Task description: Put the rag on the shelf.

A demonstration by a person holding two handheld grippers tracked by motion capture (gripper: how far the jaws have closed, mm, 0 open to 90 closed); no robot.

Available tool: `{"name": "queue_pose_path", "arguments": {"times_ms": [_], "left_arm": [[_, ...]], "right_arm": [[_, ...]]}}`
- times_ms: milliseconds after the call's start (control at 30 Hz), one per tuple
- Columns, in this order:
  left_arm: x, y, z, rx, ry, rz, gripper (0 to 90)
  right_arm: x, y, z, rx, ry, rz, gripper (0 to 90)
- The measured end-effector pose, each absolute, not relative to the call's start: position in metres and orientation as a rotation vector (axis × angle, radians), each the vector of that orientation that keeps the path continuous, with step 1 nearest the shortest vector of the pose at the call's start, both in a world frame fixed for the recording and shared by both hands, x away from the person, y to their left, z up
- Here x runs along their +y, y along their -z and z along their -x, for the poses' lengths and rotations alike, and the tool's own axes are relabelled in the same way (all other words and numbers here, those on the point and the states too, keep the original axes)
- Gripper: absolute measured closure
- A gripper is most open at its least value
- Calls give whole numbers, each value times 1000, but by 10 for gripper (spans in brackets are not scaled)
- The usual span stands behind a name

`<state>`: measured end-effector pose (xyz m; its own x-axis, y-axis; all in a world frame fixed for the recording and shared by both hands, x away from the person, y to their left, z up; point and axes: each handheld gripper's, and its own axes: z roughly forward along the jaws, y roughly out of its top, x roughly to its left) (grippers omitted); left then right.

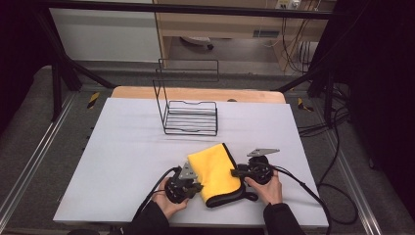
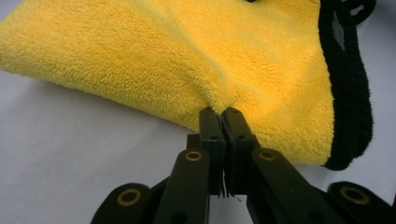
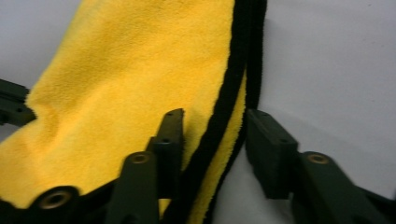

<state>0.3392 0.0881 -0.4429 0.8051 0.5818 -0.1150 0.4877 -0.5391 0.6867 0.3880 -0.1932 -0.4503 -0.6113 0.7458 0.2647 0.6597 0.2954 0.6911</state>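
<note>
Yellow cloth [image 1: 213, 171] with a black hem lies folded on the near part of the white tabletop [image 1: 127, 147], between my two hands, its black-edged side turned toward my right. My left hand-held gripper [image 1: 194, 184] sits at the cloth's left edge. In the left gripper view its jaws are pressed together on a pinch of the yellow pile [image 2: 205, 60], and the fabric puckers into a small crease right where the tips meet.

My right hand-held gripper [image 1: 236, 172] is at the opposite side, against the black hem. In the right gripper view its jaws stand apart with the doubled black edge [image 3: 243, 70] running up between them. One jaw rests over the yellow face, the other stands off on the bare tabletop side, and I see a gap between that jaw and the hem, so the pads are not pressing on the fabric.

Farther back on the tabletop, well apart from the cloth, stands a black wire rack [image 1: 188, 110] with a tall frame at its rear. Black cables trail from both grippers toward me and off the tabletop's near edge.
</note>
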Motion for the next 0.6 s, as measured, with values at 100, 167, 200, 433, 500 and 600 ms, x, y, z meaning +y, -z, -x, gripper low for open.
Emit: {"name": "queue_pose_path", "arguments": {"times_ms": [100, 167, 200, 433, 500, 600], "left_arm": [[88, 443, -340, 786, -163, -2240, 875], [88, 443, -340, 778, -168, -2238, 875], [89, 443, -340, 770, -176, -2239, 874], [94, 441, -341, 750, -188, -2261, 874], [99, 439, -342, 752, -194, -2263, 874], [108, 437, -344, 760, -203, -2258, 874]], "right_arm": [[-191, 452, -386, 2452, -1229, -1341, 731], [-192, 451, -386, 2458, -1236, -1373, 767], [-192, 451, -386, 2453, -1240, -1384, 781], [-187, 448, -379, 2412, -1262, -1431, 805], [-184, 447, -376, 2411, -1250, -1435, 804], [-176, 446, -371, 2391, -1257, -1477, 801]]}}
